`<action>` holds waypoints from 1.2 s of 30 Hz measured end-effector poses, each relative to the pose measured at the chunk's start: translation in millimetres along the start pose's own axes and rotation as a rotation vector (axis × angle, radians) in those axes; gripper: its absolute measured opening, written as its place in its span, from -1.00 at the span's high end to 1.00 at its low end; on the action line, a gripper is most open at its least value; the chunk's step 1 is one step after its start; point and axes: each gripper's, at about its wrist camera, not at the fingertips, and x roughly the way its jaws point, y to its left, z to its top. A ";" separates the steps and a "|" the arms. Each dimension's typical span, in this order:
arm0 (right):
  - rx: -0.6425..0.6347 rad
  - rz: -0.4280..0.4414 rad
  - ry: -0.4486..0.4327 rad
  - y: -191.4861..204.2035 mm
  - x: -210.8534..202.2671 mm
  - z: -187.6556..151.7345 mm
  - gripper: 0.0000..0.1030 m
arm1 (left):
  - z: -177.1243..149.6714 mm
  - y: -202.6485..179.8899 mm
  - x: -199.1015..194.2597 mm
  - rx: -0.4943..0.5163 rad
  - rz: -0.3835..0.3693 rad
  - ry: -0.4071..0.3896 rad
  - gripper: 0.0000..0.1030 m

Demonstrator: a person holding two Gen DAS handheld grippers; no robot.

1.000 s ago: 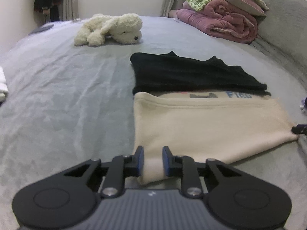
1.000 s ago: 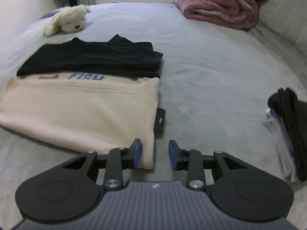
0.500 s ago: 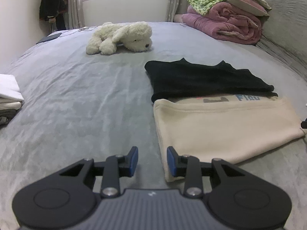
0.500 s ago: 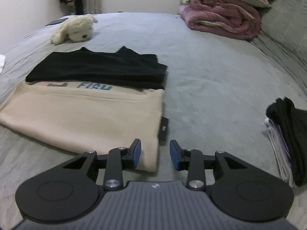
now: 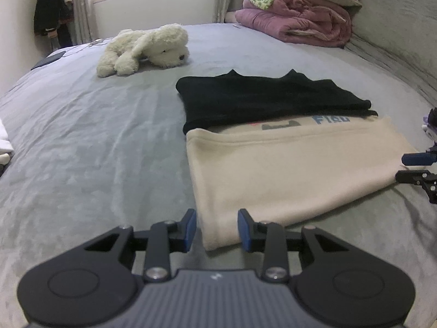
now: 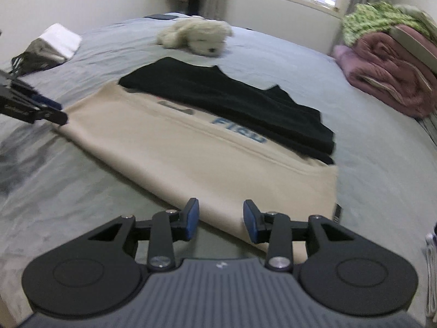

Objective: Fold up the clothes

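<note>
since a second ago the left gripper (image 5: 216, 229) has let go of the near corner of the cream garment (image 5: 289, 169); its blue pads now stand apart, with that corner lying loose between them and untouched by either pad. left wrist view: the cream garment lies folded flat on the grey bed (image 5: 90, 142), blue lettering showing along its far edge, where a folded black garment (image 5: 262, 98) overlaps it. a white plush dog (image 5: 147, 47) lies farther back, and a pile of pink and green bedding (image 5: 297, 13) sits at the far right by the headboard. the right gripper's fingers (image 5: 415, 158) show at the right edge, parted, just beside the cream garment's far corner.

right wrist view: since the earlier frame this camera has swung and rolled, so the bed now tilts across the picture and the image is a little blurred. the right gripper (image 6: 220, 220) is part open and holds nothing; the near edge of the cream garment (image 6: 191, 164) lies below the gap between its pads. the black garment (image 6: 232, 101) rests on the cream one's far side. the left gripper (image 6: 41, 109) reaches in from the left edge at the garment's other corner. a folded white and dark stack (image 6: 52, 43) sits at the far left, the plush dog (image 6: 199, 35) behind.
</note>
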 end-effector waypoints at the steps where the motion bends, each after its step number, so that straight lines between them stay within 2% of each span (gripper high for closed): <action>1: -0.012 0.012 -0.003 3.4 0.3 0.4 0.22 | 0.5 1.3 -0.1 -0.006 0.001 0.000 0.34; 3: -0.066 0.027 -0.007 13.8 1.2 -0.2 0.20 | 1.0 4.4 1.8 -0.018 0.003 0.008 0.33; 6: -0.160 0.027 -0.007 32.8 5.3 -2.4 0.06 | -0.8 5.7 6.0 -0.025 0.003 0.029 0.31; 17: -0.337 -0.036 -0.034 56.6 20.0 -1.5 0.08 | 0.7 14.9 -0.3 -0.001 -0.002 0.037 0.24; 19: -0.345 -0.040 -0.038 56.5 21.0 -0.7 0.18 | 0.3 9.5 -5.3 0.073 -0.006 0.025 0.21; 21: -0.336 -0.037 -0.037 54.2 22.0 1.2 0.22 | -4.1 -4.4 -9.7 0.205 -0.008 0.013 0.16; 22: -0.325 -0.034 -0.035 52.7 22.5 2.7 0.33 | -6.4 -10.9 -11.2 0.258 -0.015 0.009 0.16; 23: -0.312 -0.030 -0.034 50.9 23.0 4.4 0.43 | -7.9 -15.6 -11.6 0.282 -0.034 0.009 0.16; 25: -0.282 -0.020 -0.035 47.6 23.3 8.4 0.51 | -10.9 -25.1 -12.3 0.332 -0.069 0.009 0.16; 36: -0.091 0.050 -0.023 22.8 29.7 28.8 0.55 | -16.4 -56.7 6.1 0.626 -0.070 -0.030 0.05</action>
